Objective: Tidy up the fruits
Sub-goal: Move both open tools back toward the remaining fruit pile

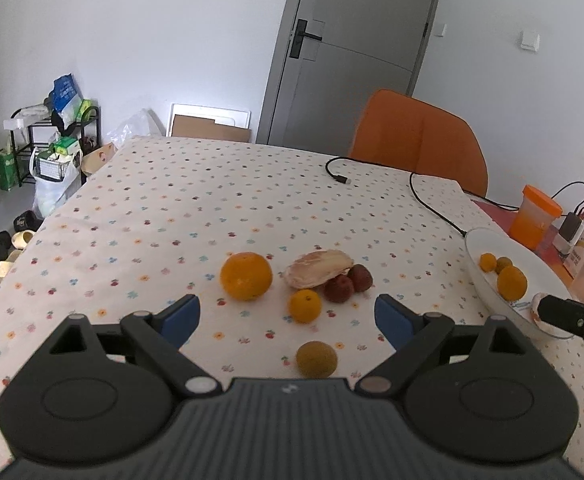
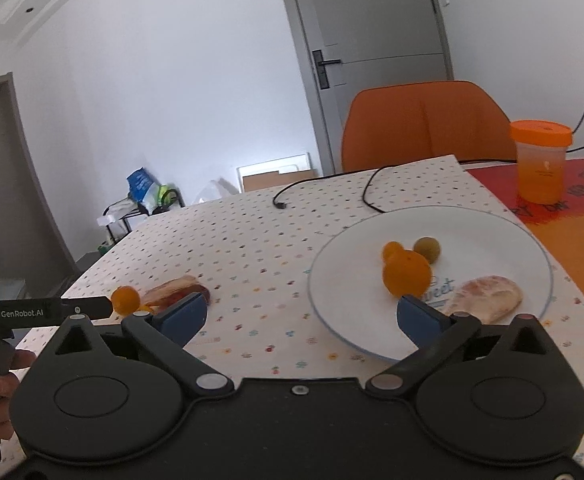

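My black left gripper (image 1: 288, 312) with blue pads (image 1: 182, 316), cream tablecloth (image 1: 196, 208) dotted with tiny coloured flowers, orange mandarins (image 1: 246, 276), dark red plums (image 1: 339, 289), olive-green fruit (image 1: 316, 359), white blue-rimmed plate (image 2: 351, 320), orange chair (image 1: 415, 136), grey door (image 1: 355, 40).

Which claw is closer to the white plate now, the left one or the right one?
Right. The right claw is open at the plate's near rim, one finger over it. The left claw is open over the loose fruit, with the plate off to its right.
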`<state>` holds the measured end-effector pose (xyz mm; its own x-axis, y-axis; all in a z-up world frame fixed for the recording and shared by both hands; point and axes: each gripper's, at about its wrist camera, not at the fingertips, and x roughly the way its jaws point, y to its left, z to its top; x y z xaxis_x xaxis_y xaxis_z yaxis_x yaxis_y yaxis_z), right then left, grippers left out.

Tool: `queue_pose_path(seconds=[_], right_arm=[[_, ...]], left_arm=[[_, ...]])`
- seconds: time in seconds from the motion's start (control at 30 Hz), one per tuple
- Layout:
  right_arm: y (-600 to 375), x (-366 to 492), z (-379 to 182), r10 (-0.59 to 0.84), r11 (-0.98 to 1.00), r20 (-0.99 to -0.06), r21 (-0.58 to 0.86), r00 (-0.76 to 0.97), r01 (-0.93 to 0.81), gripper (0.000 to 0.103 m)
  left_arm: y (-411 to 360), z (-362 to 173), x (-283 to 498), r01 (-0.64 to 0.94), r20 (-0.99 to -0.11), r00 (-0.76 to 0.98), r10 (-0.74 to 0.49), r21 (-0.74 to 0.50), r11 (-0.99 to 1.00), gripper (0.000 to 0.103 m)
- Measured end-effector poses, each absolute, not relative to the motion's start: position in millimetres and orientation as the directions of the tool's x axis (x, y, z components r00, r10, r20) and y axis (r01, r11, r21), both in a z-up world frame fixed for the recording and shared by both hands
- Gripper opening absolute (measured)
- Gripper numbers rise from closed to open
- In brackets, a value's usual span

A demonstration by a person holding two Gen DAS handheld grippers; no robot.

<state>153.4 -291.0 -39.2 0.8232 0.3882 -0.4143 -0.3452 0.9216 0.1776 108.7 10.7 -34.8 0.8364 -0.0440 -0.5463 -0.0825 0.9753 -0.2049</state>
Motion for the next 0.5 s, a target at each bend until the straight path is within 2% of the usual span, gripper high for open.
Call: queue_pose_path(seconds=[0.5], right_arm=[[-261.4, 154.9, -40.0, 0.457, 0.887, -0.468, 0.174, 0.756, -0.427, 0.103]], left_arm=[[19.9, -48.7, 97.5, -0.088, -0.569, 0.819, -0.069, -0.244, 0.966, 0.093]])
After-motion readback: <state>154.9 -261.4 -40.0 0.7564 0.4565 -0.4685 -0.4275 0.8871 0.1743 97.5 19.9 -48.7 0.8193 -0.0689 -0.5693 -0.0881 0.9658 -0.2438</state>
